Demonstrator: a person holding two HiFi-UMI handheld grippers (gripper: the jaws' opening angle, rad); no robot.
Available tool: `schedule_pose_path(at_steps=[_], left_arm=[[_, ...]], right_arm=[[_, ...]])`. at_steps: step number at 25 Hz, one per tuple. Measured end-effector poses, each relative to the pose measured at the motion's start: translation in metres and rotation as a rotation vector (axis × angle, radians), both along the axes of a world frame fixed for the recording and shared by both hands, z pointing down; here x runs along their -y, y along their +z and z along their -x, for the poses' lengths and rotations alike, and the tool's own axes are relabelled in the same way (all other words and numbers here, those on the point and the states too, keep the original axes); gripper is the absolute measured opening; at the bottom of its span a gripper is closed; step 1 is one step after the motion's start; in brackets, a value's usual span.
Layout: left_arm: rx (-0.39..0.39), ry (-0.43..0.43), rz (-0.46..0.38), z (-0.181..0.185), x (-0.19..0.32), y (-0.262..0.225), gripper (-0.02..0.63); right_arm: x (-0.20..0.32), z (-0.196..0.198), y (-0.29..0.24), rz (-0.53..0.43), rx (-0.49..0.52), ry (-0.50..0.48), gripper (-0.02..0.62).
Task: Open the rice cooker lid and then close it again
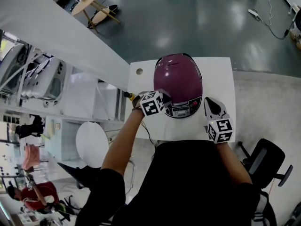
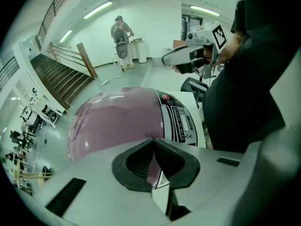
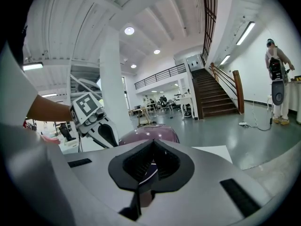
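Bright, even light falls from long ceiling strip lamps (image 2: 98, 10), leaving soft glare on the glossy maroon domed rice cooker lid (image 1: 178, 76) and polished grey floor (image 1: 197, 22). Both gripper views bulge fisheye-style, corners black.

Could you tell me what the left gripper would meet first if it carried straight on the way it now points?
Most likely the purple lid. The left gripper, jaws shut and empty, points steeply down at its dome, and nothing shows between them. How close the tips are to it I cannot tell.
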State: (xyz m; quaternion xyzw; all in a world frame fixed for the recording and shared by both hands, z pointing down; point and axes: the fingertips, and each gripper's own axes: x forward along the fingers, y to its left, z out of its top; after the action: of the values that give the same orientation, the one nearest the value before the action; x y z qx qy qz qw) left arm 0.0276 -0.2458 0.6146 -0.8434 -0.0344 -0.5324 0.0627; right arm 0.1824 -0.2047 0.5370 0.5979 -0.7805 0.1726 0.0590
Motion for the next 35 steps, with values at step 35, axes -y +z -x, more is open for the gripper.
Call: schedule_pose_path(at_steps=[35], left_arm=[[-0.835,-0.769,0.147,0.128,-0.285,-0.068,0.003]], right_arm=[[-0.213,0.16,0.004,0.065,0.048,-0.002,0.0]])
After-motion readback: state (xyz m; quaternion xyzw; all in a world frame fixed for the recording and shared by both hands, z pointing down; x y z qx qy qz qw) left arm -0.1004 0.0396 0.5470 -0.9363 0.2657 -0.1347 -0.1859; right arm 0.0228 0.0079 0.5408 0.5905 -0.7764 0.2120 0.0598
